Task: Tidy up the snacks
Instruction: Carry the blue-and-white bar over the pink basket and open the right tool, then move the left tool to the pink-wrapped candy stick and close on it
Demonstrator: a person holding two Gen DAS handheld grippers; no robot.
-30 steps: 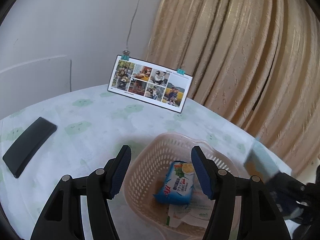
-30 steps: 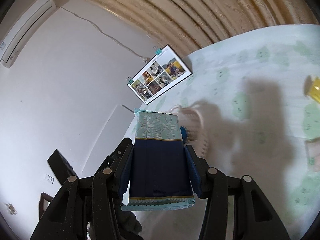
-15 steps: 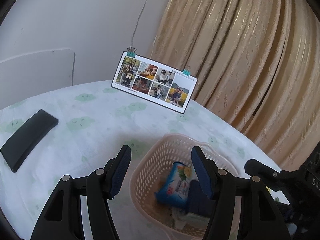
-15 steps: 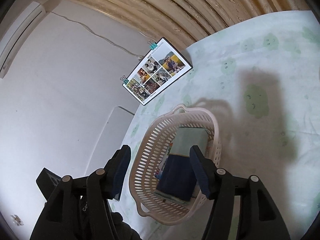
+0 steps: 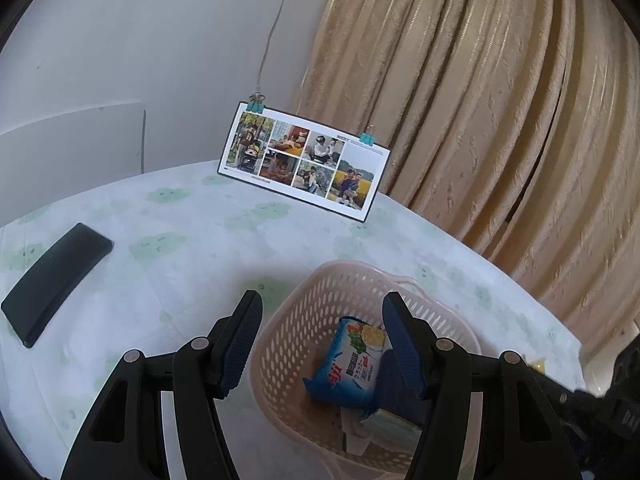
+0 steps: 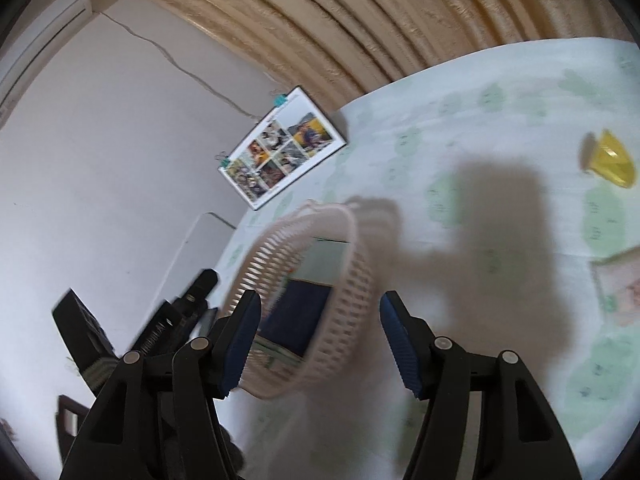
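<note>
Left tongs spread wide, holding nothing, hovering over the near rim of the pink basket on the worktop. Right tongs also wide apart and empty, above the basket's edge; that view is motion-blurred. Inside the basket: blue snack packet leaning on a dark navy packet, with a pale wrapper beneath. Yellow packet and pink packet lie on the worktop well apart from the basket. Black flat device to the left, photo card propped at the back.
</note>
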